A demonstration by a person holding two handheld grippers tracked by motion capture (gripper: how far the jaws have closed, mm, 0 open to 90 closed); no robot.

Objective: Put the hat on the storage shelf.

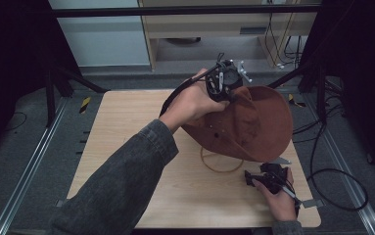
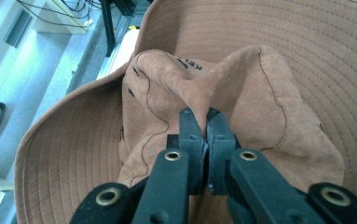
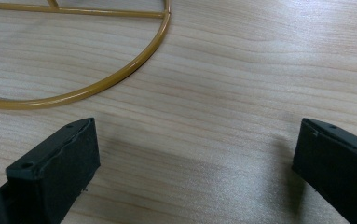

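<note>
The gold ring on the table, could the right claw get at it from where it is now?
Probably yes: the right claw is open, resting beside the ring with bare table between them, though the hat overhangs part of it.

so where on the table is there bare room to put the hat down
Bare wood lies along the table's left side, beyond the sleeve, and on the near strip left of the right gripper. The right half is crowded: the hat, pinched by the left gripper, hangs over the gold wire stand.
</note>
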